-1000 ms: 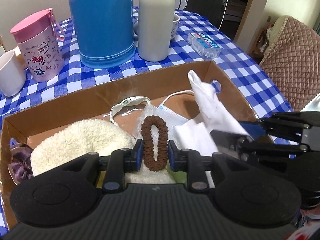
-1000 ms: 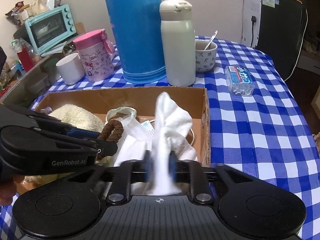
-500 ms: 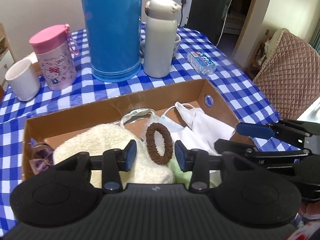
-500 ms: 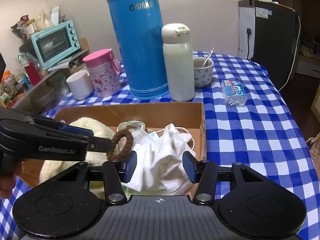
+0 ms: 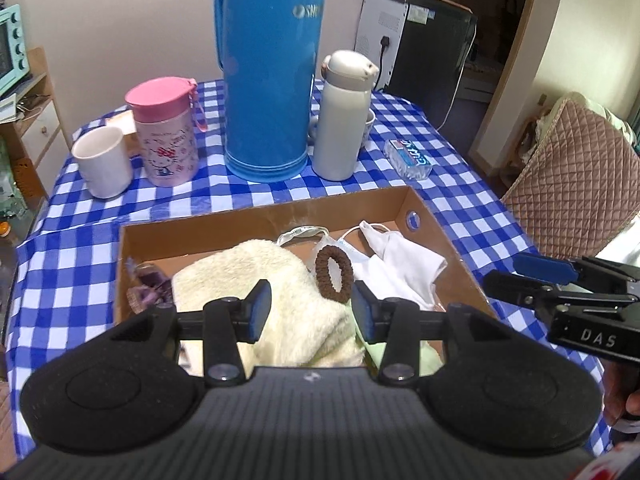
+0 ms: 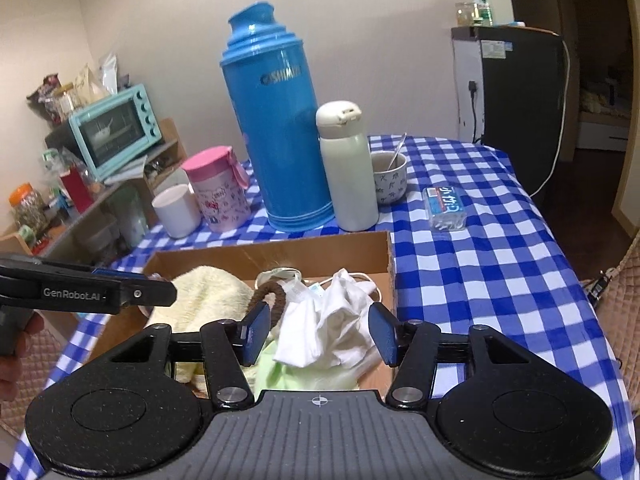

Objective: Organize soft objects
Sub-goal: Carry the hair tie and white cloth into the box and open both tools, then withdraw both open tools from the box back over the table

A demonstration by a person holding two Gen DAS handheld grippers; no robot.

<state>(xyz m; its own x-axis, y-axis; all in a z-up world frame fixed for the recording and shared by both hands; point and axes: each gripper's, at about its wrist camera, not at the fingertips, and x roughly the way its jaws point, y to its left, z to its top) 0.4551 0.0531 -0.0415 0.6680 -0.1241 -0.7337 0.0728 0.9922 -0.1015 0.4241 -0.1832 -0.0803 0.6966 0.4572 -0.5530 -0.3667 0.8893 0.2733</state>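
Your left gripper and right gripper both hang with jaws spread, holding nothing, above the cardboard box. Inside it lie the brown scrunchie, white cloth and cream fleece. You look to be between placements; next, find any soft item outside the box. Legible: "SHIMIZU" on the blue thermos.

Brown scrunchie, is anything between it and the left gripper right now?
Nothing visible. The scrunchie leans on the cream towel in the box, just ahead of the open left gripper, with no object in the gap.
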